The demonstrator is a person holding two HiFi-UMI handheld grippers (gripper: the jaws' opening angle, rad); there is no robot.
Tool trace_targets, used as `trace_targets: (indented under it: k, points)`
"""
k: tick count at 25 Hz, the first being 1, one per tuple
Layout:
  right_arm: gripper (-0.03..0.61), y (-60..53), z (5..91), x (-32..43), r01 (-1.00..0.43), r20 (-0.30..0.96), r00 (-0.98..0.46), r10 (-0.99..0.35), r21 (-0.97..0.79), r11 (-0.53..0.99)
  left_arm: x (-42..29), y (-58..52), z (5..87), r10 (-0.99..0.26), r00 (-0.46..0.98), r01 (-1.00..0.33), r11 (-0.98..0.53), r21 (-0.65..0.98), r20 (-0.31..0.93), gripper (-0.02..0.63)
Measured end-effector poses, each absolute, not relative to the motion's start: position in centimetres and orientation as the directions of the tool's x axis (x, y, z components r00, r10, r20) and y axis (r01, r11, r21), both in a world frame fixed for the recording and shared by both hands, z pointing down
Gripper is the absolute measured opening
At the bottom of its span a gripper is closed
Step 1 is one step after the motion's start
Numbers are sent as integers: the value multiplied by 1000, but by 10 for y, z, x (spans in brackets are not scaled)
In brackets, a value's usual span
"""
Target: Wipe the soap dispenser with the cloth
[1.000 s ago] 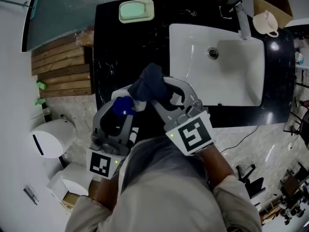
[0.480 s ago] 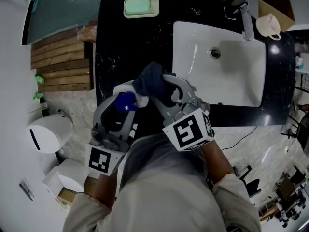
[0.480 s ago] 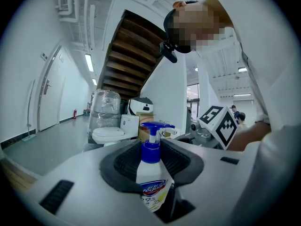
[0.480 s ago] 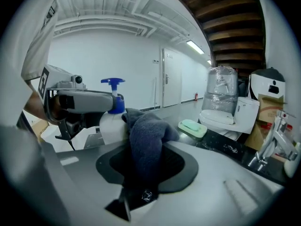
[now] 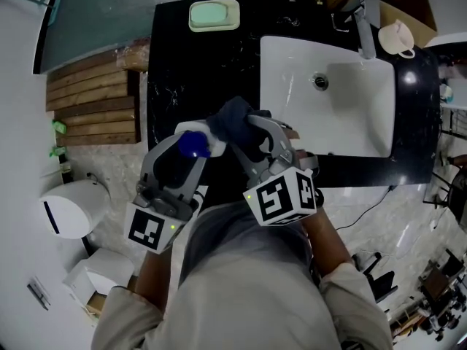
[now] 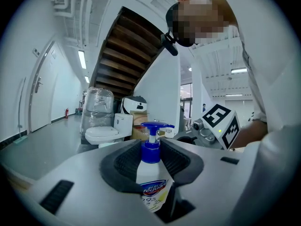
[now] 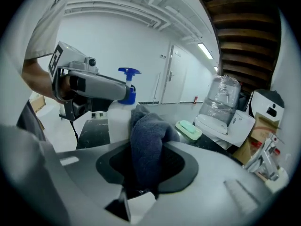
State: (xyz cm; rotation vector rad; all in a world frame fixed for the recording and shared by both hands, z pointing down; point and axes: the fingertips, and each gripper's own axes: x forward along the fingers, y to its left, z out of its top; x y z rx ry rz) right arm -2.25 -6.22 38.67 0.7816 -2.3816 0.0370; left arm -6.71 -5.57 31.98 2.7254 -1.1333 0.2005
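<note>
Left tongs [image 6: 151, 160] are clenched on the soap dispenser [image 6: 152, 180], gripping its white body just under the blue pump. Right tongs [image 7: 146, 168] are clenched on a bunched dark cloth [image 7: 148, 140], which lies against the bottle's far-right side. Both hang over the near edge of the black bench [image 5: 190, 71], left of the sink [image 5: 350, 122]. A hard sideways rub could twist the bottle in its grip, or catch the pump and squirt soap. Only the left gripper view shows the label and the grip; the head view shows just the blue top.
</note>
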Motion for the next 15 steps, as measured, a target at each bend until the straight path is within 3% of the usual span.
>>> trace_targets:
  k: [9,15]
  points:
    - [115,-48,390,-25,-530,608,-582,-540,220,819,-72,-50,322,-560,803,-588,-801,111,205,124]
    - [115,-36,400,-24,-516,646,-553,-526,230,825,-75,-49,321,-540,819,-565,-818,108,194,124]
